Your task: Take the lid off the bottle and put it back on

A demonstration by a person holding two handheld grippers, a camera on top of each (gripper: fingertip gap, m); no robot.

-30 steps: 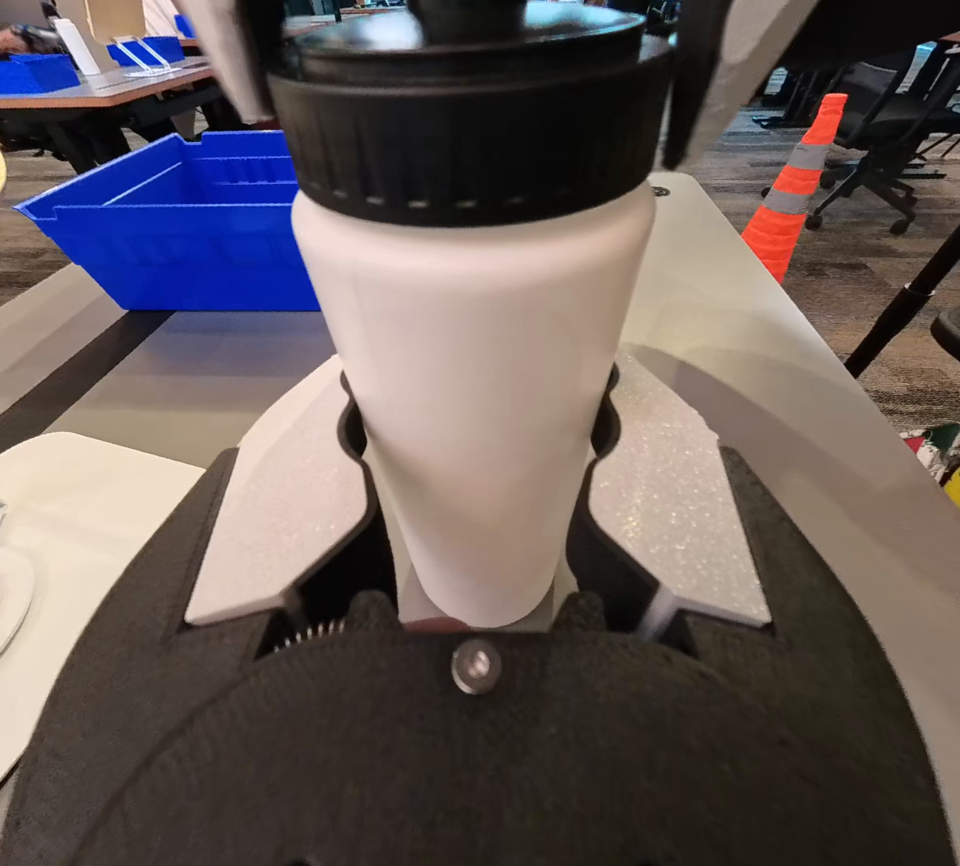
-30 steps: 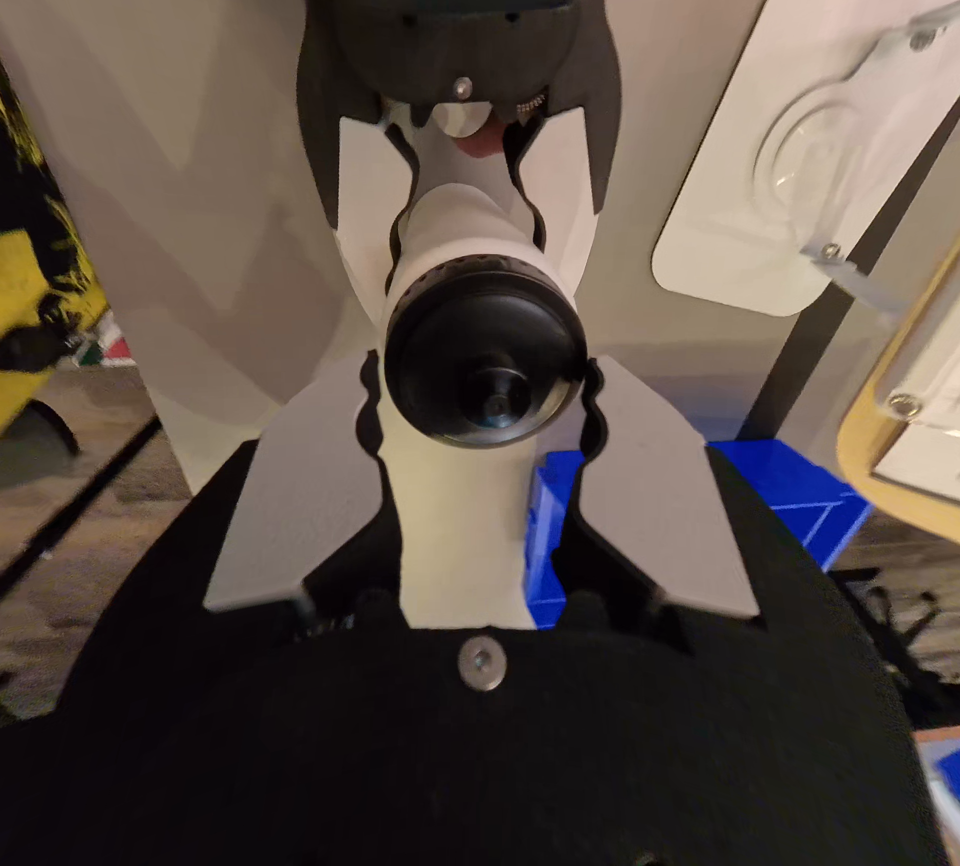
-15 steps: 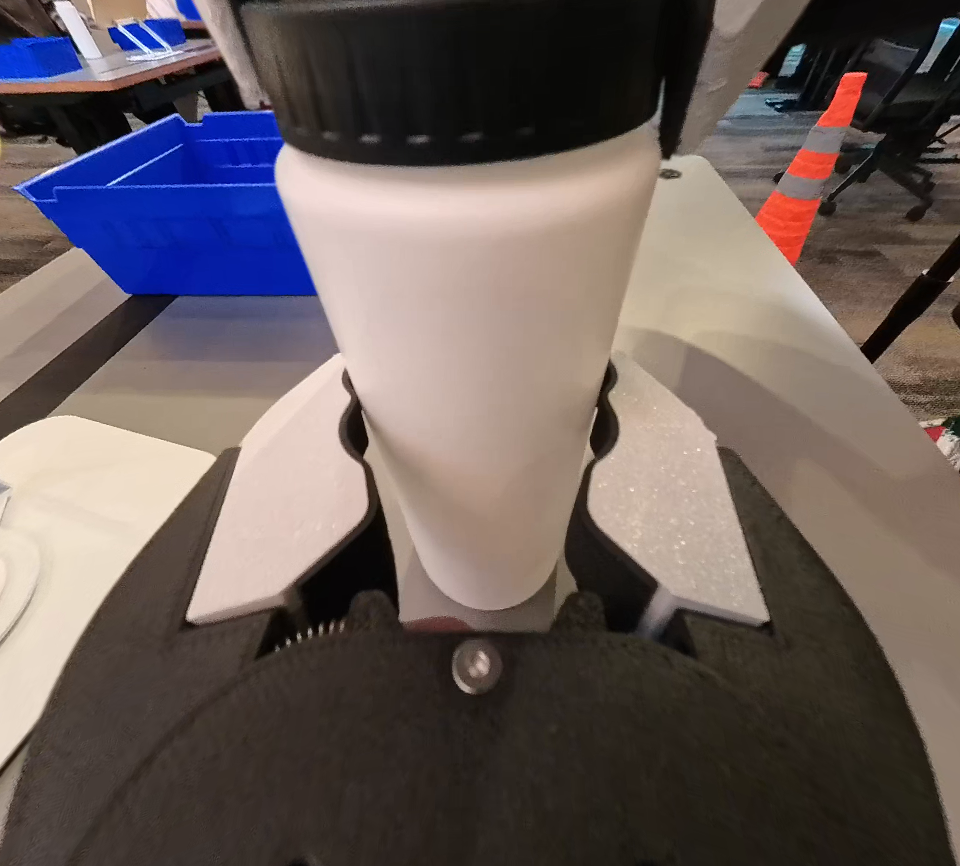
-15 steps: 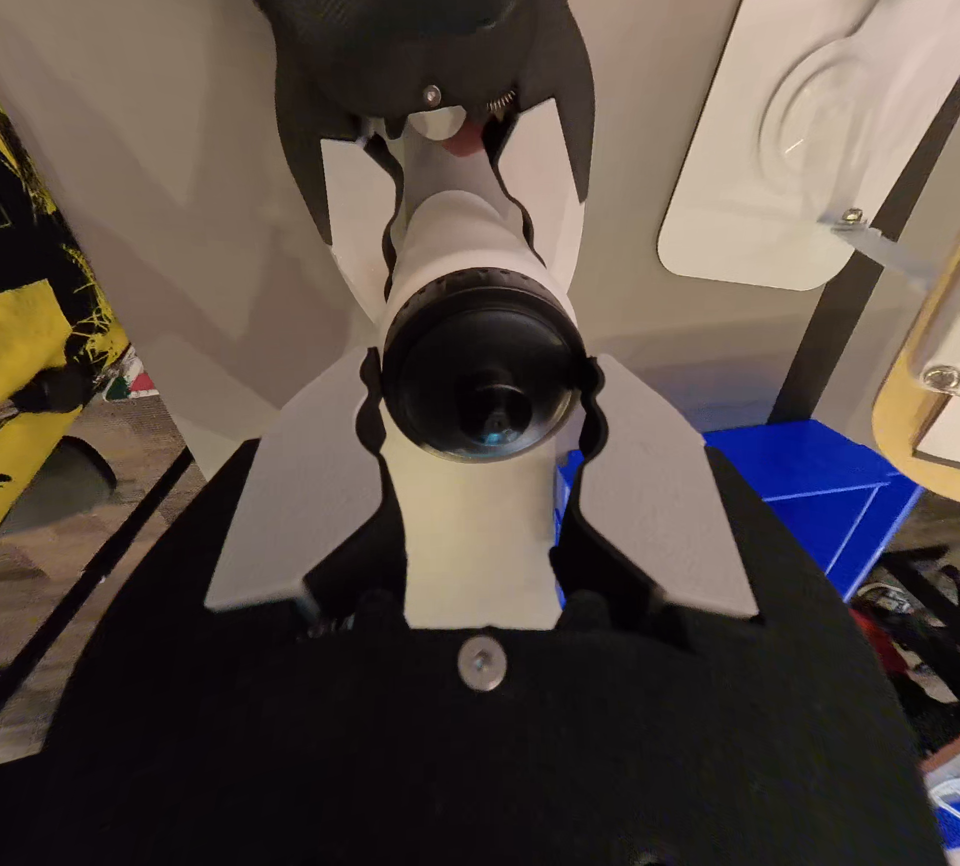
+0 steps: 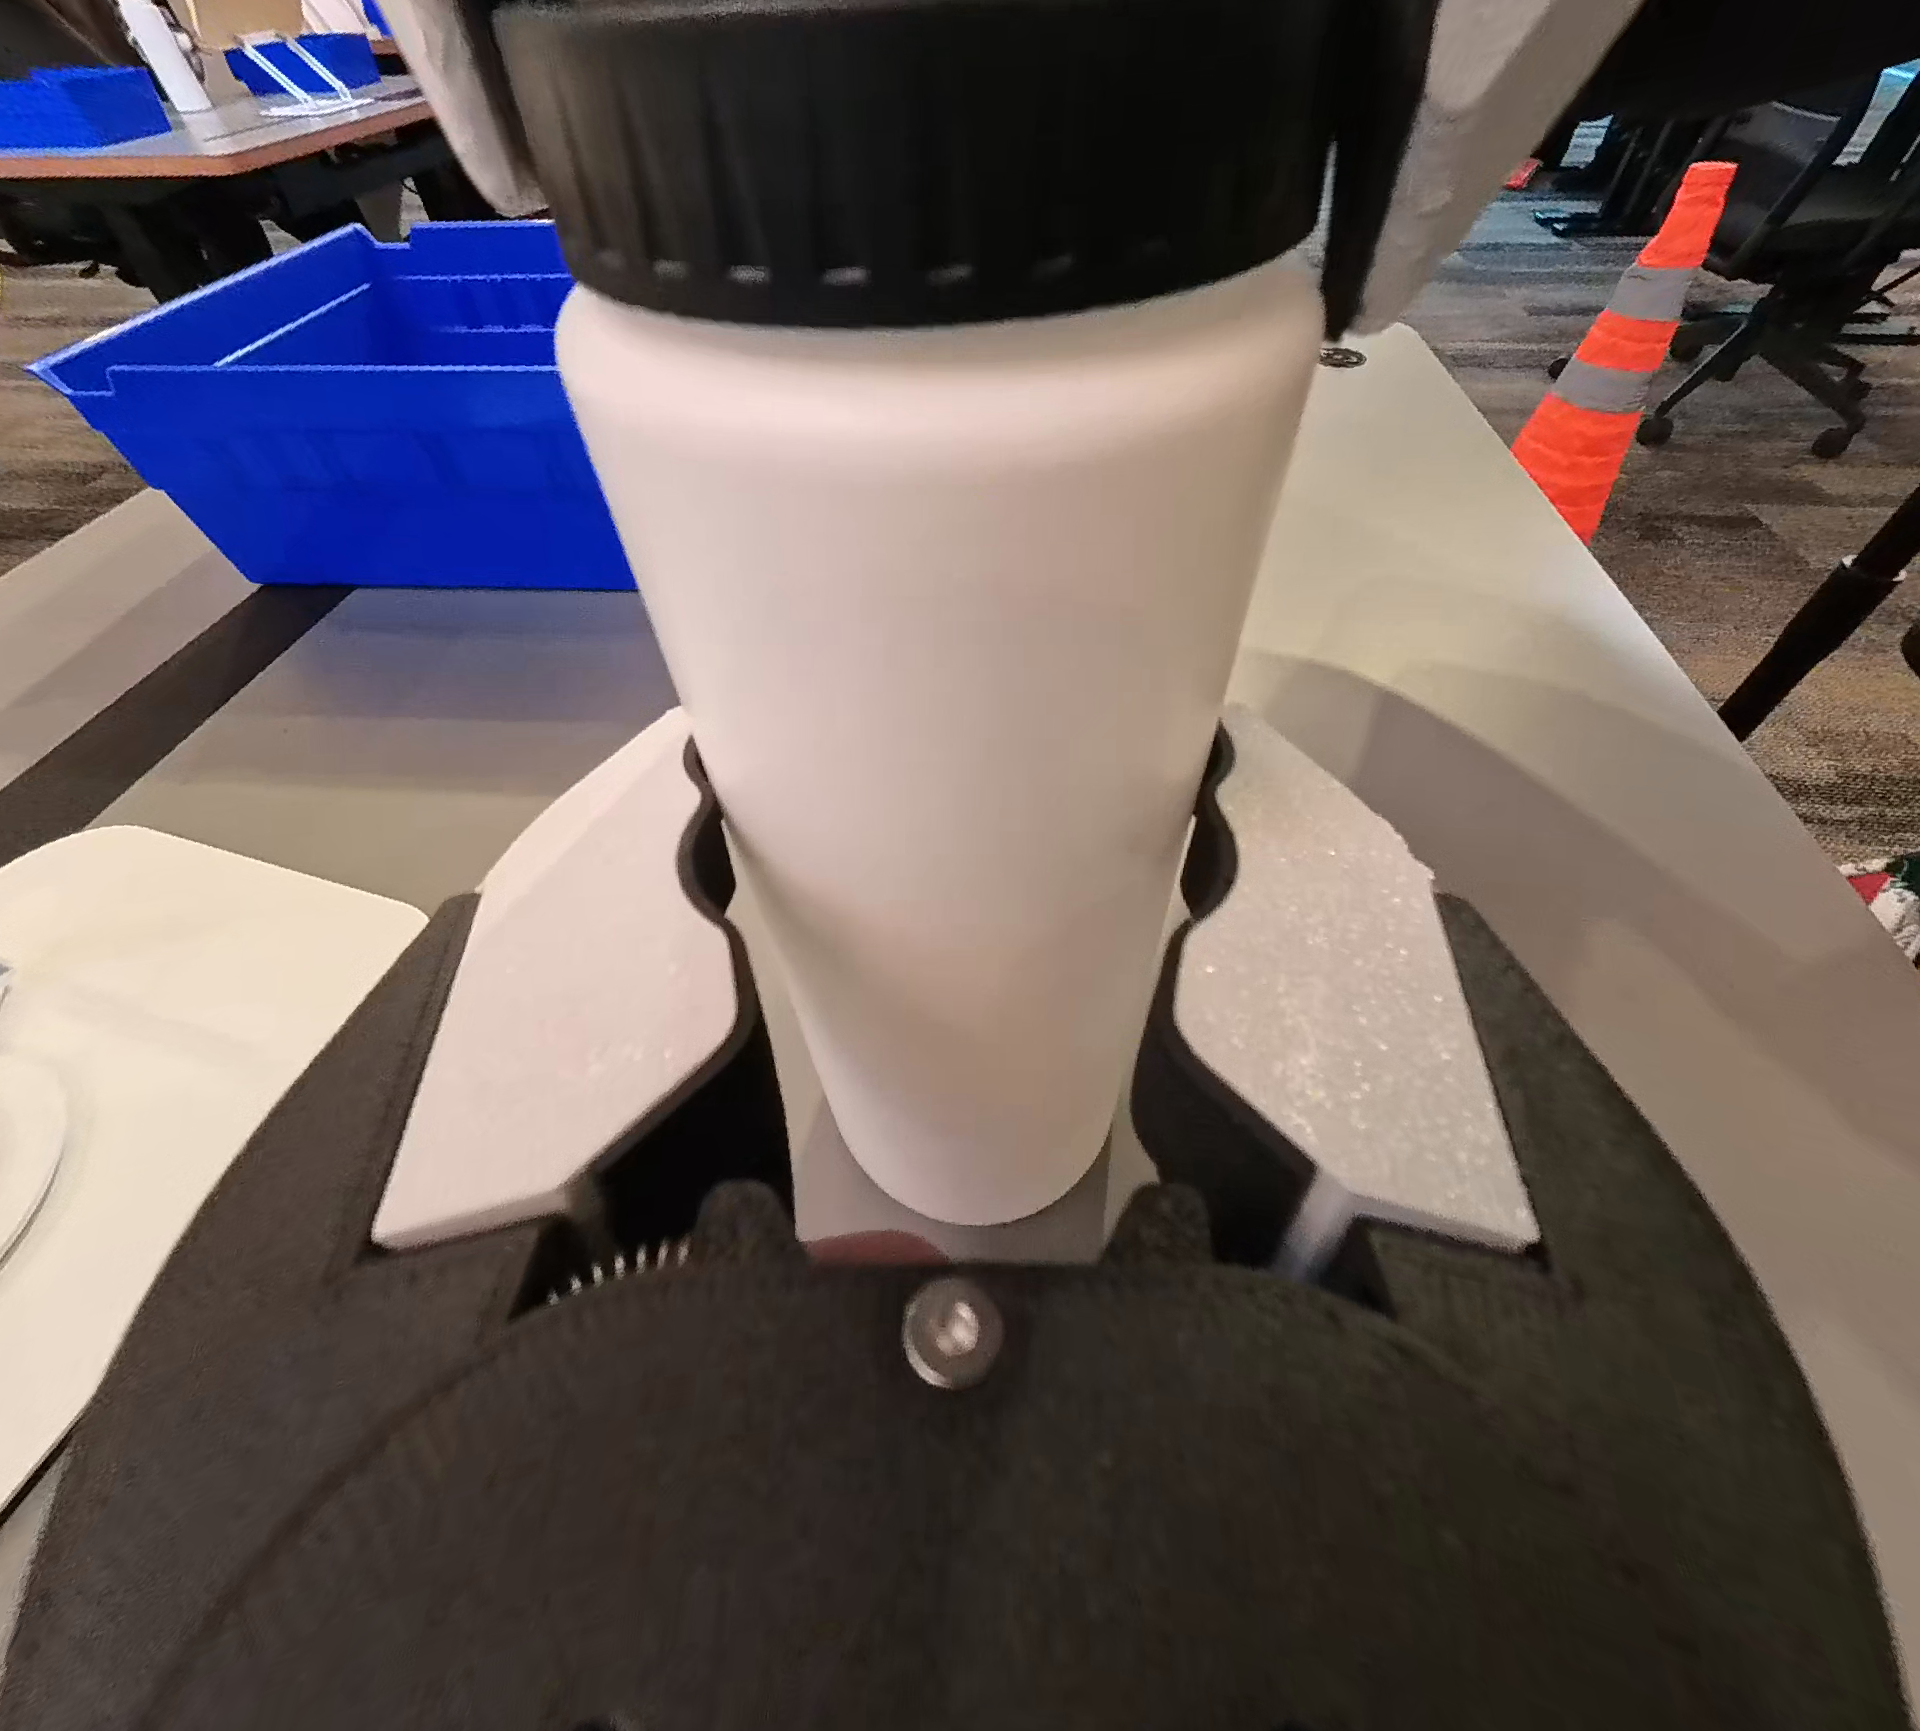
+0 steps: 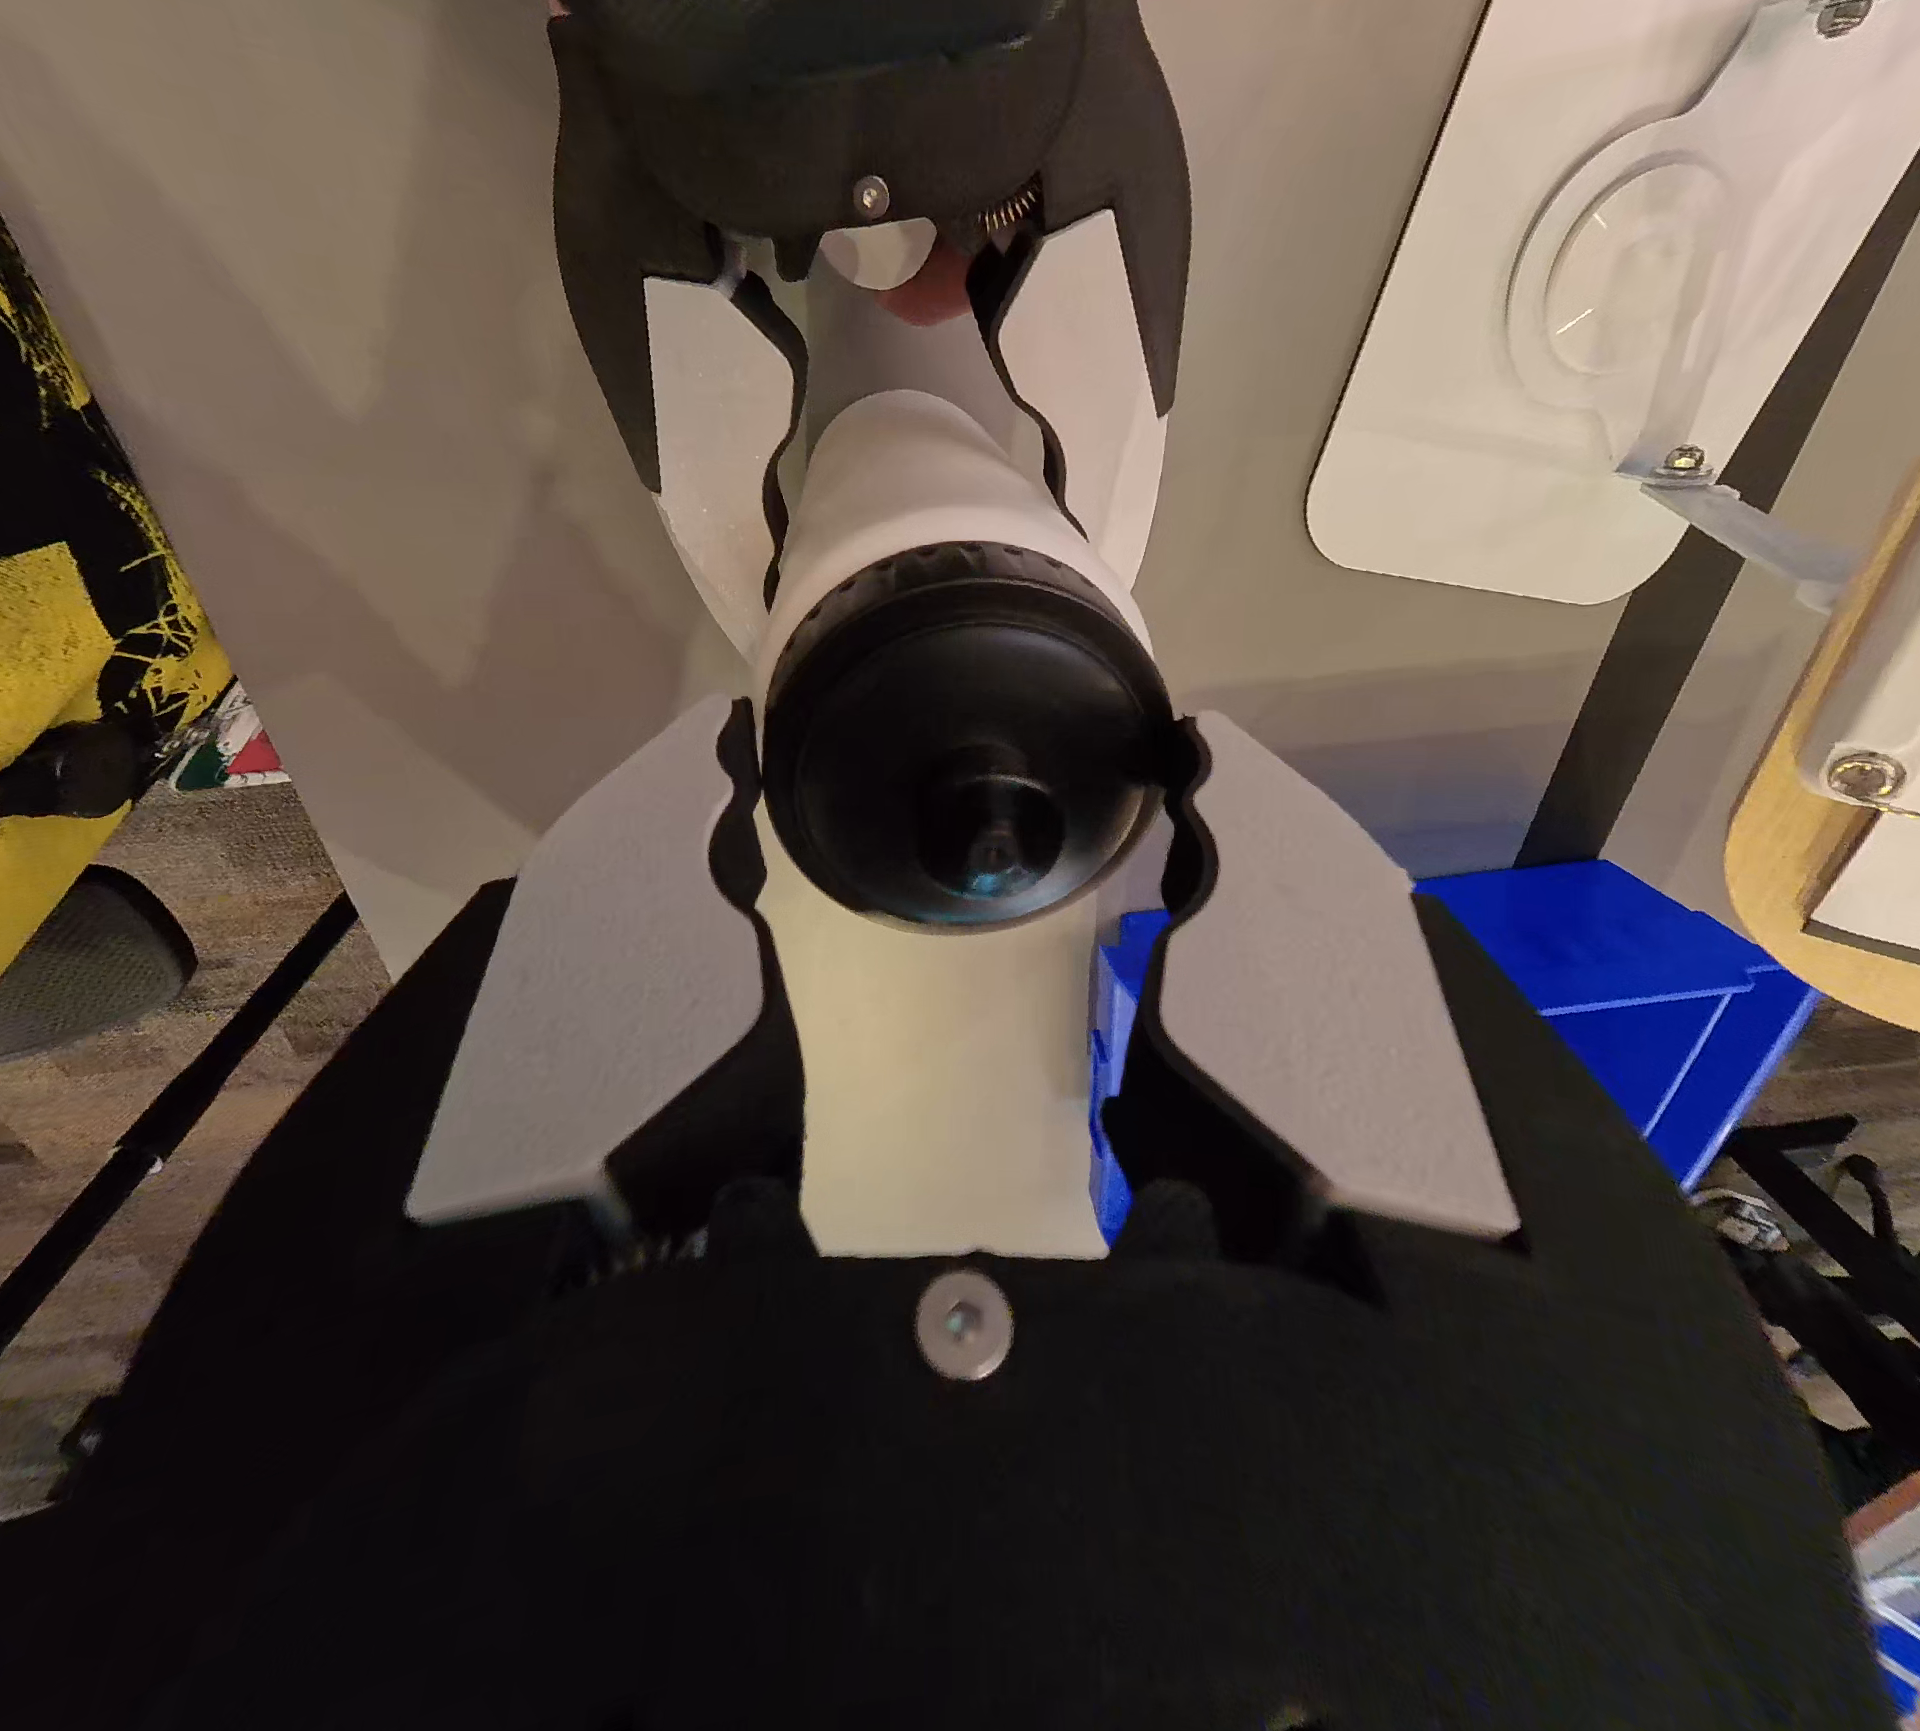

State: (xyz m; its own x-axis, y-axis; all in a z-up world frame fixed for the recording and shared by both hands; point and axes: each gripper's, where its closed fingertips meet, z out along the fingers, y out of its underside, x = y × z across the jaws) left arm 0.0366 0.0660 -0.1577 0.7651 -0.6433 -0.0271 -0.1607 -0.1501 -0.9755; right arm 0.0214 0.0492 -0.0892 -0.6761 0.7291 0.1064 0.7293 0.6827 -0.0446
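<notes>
Two grippers meet on one white bottle (image 5: 935, 694). The left gripper (image 5: 956, 840) is clamped on the bottle's lower body, its scalloped black pads (image 5: 707, 860) pressed against both sides, so the bottle rises straight ahead of it above the grey table (image 5: 1455, 642). The right gripper (image 6: 961, 808) reaches from above, its fingers closed on the ribbed black lid (image 5: 935, 154), which sits on the bottle's neck; in the right wrist view the lid's domed top with its central spout fills the gap between the fingers, touching them on either side. Beyond the bottle to the left gripper's left stands a blue plastic bin (image 5: 343, 434) on the table, and off its right, on the carpet, an orange traffic cone (image 5: 1621, 372). Near its lower left lies a white plate-like board (image 5: 156, 1006).
</notes>
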